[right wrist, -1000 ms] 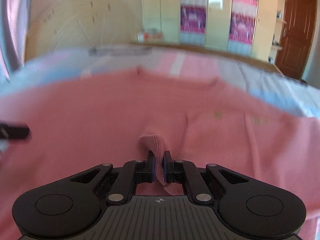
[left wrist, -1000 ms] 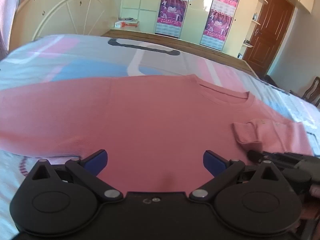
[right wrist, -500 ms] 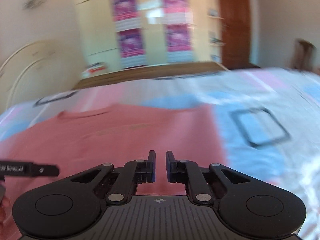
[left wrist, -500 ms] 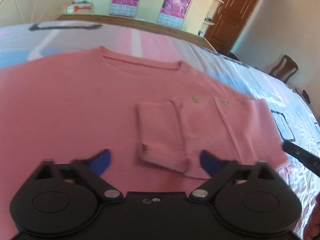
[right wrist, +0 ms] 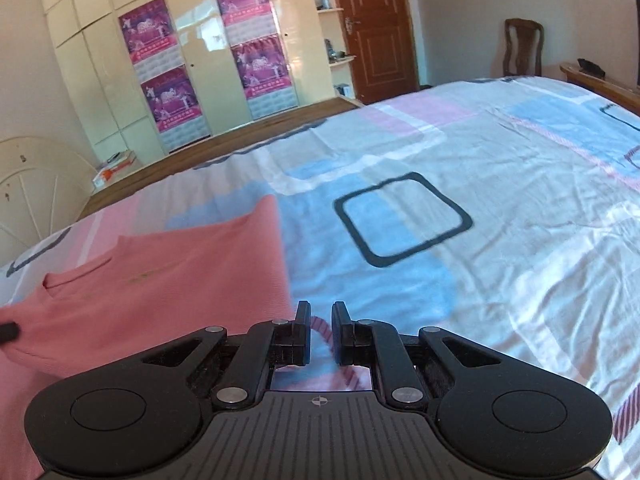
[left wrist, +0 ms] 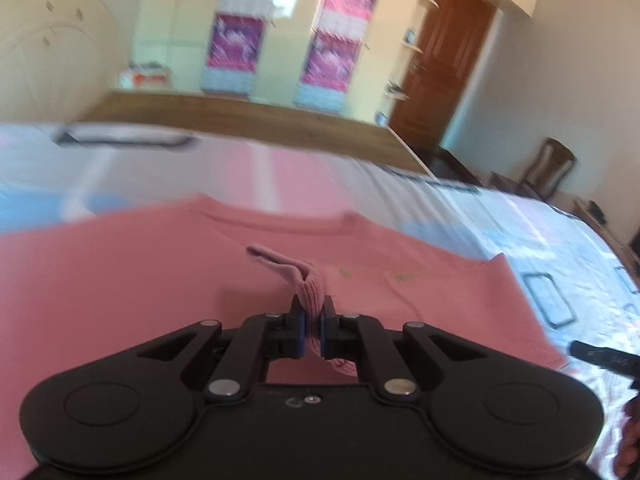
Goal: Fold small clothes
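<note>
A pink knit sweater (left wrist: 120, 300) lies flat on the bed, neckline toward the far side. My left gripper (left wrist: 312, 308) is shut on the ribbed cuff of its sleeve (left wrist: 288, 270), which rises in a fold above the sweater's body. My right gripper (right wrist: 321, 312) hovers over the bedsheet just past the sweater's right edge (right wrist: 160, 292). Its jaws stand a little apart with nothing between them. One tip of the right gripper shows at the right edge of the left wrist view (left wrist: 600, 356).
The bedsheet (right wrist: 480, 240), patterned in blue, pink and grey blocks, spreads wide to the right of the sweater. A wooden bed edge (left wrist: 260, 128), a wardrobe with posters (right wrist: 256, 64), a brown door (right wrist: 372, 28) and a chair (right wrist: 522, 46) stand beyond.
My left gripper swung right over the sweater and closed on the folded sleeve cuff, raising it. My right gripper let go of that cuff and swung right, off the sweater, over the sheet.
</note>
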A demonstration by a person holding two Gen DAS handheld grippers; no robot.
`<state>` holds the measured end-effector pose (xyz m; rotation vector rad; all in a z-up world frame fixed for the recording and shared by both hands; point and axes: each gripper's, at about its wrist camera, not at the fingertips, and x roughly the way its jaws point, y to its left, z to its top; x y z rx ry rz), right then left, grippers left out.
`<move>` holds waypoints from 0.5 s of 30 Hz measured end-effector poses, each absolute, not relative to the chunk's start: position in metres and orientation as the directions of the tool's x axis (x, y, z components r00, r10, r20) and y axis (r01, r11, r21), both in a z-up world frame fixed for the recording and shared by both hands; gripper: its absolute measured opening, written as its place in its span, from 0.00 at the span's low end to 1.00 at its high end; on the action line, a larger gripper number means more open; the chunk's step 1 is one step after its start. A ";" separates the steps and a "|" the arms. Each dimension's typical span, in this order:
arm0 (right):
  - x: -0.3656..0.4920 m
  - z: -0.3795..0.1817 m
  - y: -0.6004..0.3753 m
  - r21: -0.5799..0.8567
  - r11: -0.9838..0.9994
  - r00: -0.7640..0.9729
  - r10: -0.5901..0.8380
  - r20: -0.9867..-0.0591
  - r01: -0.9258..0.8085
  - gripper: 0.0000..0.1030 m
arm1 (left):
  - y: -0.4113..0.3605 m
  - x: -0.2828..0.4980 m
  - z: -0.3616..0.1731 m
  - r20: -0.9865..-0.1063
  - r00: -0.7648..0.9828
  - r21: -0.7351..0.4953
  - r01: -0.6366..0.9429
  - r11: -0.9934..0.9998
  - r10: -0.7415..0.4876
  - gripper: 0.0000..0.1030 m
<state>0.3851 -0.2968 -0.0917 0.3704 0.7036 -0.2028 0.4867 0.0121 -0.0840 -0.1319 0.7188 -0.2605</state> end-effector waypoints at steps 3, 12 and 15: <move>0.382 -0.094 -0.284 0.265 0.926 0.750 -0.029 -0.660 0.269 0.12 | 0.034 0.489 -0.095 -0.663 0.712 -0.162 0.168 0.972 -0.233 0.05; 0.393 -0.110 -0.253 0.258 0.951 0.719 0.060 -0.692 0.169 0.12 | 0.042 0.475 -0.123 -0.699 0.691 -0.151 0.106 0.983 -0.182 0.45; 0.398 -0.119 -0.246 0.213 0.966 0.689 0.055 -0.722 0.145 0.12 | 0.051 0.477 -0.126 -0.690 0.703 -0.153 0.087 0.984 -0.169 0.61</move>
